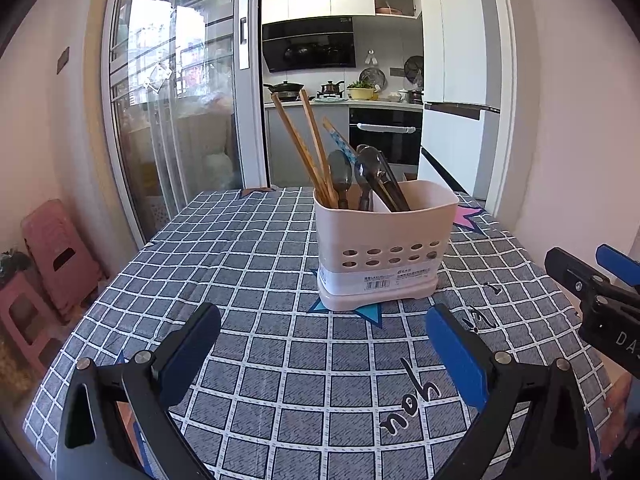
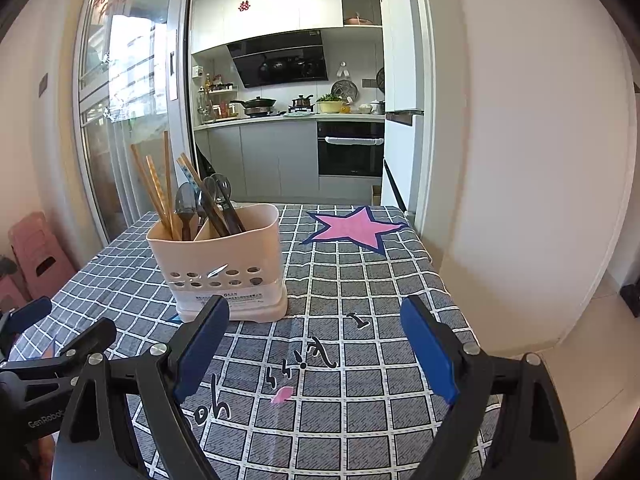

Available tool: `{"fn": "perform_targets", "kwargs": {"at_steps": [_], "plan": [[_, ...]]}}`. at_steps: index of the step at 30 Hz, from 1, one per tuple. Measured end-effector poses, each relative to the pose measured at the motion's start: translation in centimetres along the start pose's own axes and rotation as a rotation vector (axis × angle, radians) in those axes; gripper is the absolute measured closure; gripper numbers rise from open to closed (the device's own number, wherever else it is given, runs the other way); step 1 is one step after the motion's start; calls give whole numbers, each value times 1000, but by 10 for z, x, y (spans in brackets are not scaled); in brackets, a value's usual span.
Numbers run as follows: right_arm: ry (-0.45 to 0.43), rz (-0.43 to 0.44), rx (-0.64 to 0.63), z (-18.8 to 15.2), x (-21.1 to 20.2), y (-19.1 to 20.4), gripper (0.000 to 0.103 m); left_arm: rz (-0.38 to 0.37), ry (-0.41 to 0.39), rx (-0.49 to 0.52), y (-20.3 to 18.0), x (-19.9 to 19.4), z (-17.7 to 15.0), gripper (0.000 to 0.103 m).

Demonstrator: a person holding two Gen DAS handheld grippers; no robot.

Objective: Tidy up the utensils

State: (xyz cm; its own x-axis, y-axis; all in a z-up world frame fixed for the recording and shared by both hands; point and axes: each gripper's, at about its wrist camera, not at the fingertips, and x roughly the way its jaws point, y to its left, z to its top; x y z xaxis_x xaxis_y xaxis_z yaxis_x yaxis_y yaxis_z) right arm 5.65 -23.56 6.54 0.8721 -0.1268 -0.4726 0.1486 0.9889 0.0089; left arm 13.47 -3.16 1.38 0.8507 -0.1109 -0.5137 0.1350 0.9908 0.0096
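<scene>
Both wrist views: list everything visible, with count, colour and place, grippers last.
Holder: one, cream, on the table, two compartments.
Chopsticks: several, wooden, upright in the holder's left compartment.
Spoons: about three, dark, standing in the holder.
Tablecloth: one, grey-blue check, covering the table.
Star: one, pink, printed on the cloth's far right.
Stools: pink, stacked on the floor, left.
Left gripper: black, blue pads, jaws open, empty.
Right gripper: same, jaws open, empty.

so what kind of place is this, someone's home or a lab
Most likely a home: a dining table under a checked cloth holds a utensil caddy, and an open sliding door behind it leads to a lived-in kitchen, with pots on the stove, a range hood and a built-in oven.
</scene>
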Motion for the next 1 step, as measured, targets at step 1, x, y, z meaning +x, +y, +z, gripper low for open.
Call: {"fn": "perform_targets", "kwargs": {"at_steps": [1], "plan": [[2, -1, -1, -1, 0, 0, 13, -4, 0, 3, 0, 0, 0, 0]]}}
